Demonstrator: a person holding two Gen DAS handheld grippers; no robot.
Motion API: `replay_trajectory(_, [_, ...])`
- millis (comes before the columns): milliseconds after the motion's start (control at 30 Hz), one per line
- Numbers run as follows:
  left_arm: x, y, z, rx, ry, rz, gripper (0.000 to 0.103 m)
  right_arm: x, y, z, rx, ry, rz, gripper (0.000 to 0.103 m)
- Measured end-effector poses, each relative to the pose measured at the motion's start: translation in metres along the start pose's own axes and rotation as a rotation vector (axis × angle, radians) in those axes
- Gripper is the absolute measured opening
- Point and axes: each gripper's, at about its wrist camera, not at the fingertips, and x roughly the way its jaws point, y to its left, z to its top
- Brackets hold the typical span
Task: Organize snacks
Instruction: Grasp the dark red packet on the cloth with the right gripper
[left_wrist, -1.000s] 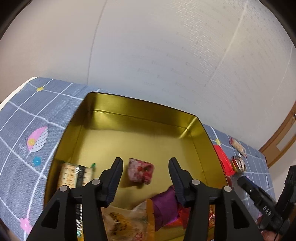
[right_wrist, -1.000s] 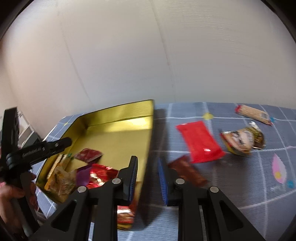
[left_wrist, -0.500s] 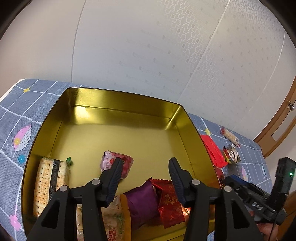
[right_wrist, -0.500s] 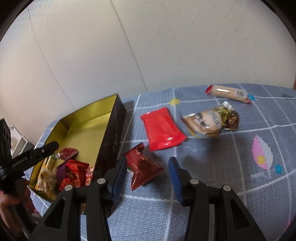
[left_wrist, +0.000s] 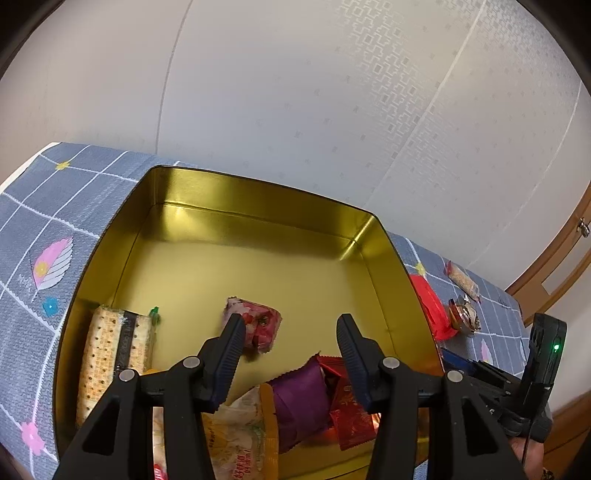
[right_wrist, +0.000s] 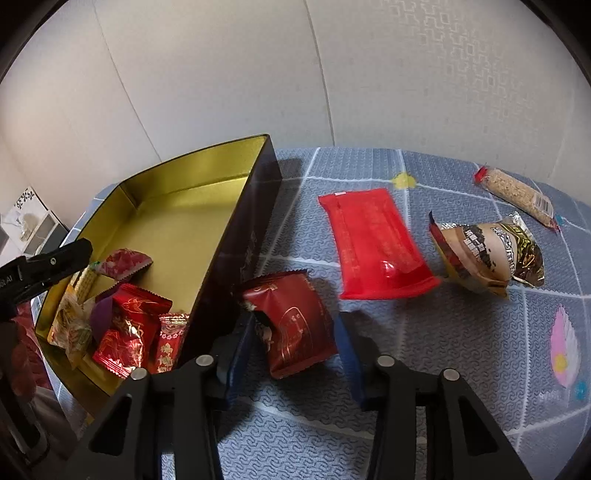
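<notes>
Right gripper (right_wrist: 295, 332) over dark red packet (right_wrist: 295, 325), jaws just closing.
Pads flank it; contact unclear. Gold tin (right_wrist: 192, 221) at ten o'clock.

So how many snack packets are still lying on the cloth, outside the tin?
4: dark red packet between the right hand-held gripper fingers, flat red one, brown-gold one, sesame bar. Others may be hidden.

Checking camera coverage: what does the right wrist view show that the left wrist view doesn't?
Right wrist only: the dark red snack packet between the right gripper fingers, whose jaws have just been closing, and the tin's dark outer wall.

Left wrist only: the cracker pack full length and the open left gripper above the tin.

Both: gold tin, flat red packet, sesame bar, brown-gold wrapped snack.
</notes>
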Motion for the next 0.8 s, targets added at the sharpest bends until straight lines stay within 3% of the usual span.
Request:
replay_trajectory(133, [0.003, -0.008, -0.002, 0.028, 0.002, -0.002, 0.052, -0.002, -0.009, -0.001, 0.034, -0.005, 0.024, 0.027])
replay_trajectory(367, [0.005, -0.009, -0.002, 0.027, 0.007, -0.002, 0.052, -0.020, -0.019, -0.009, 0.050, -0.025, -0.039, 0.027])
replay_trajectory(400, [0.005, -0.008, -0.001, 0.022, 0.007, -0.002, 0.052, -0.023, -0.020, -0.008, 0.041, -0.037, -0.045, 0.032])
replay_trajectory(433, [0.004, -0.007, -0.001, 0.019, 0.008, -0.001, 0.052, -0.024, -0.019, -0.007, 0.027, -0.048, -0.048, 0.046])
replay_trajectory(500, [0.004, -0.005, -0.001, 0.014, 0.007, 0.003, 0.052, -0.027, -0.017, -0.007, -0.004, -0.066, -0.061, 0.056])
replay_trajectory(700, [0.003, 0.001, -0.001, -0.001, 0.009, 0.013, 0.052, -0.001, -0.008, -0.001, -0.056, 0.010, -0.037, 0.057])
replay_trajectory(800, [0.004, 0.001, -0.001, -0.015, 0.010, 0.006, 0.052, 0.005, -0.005, -0.001, -0.074, 0.019, -0.039, 0.050])
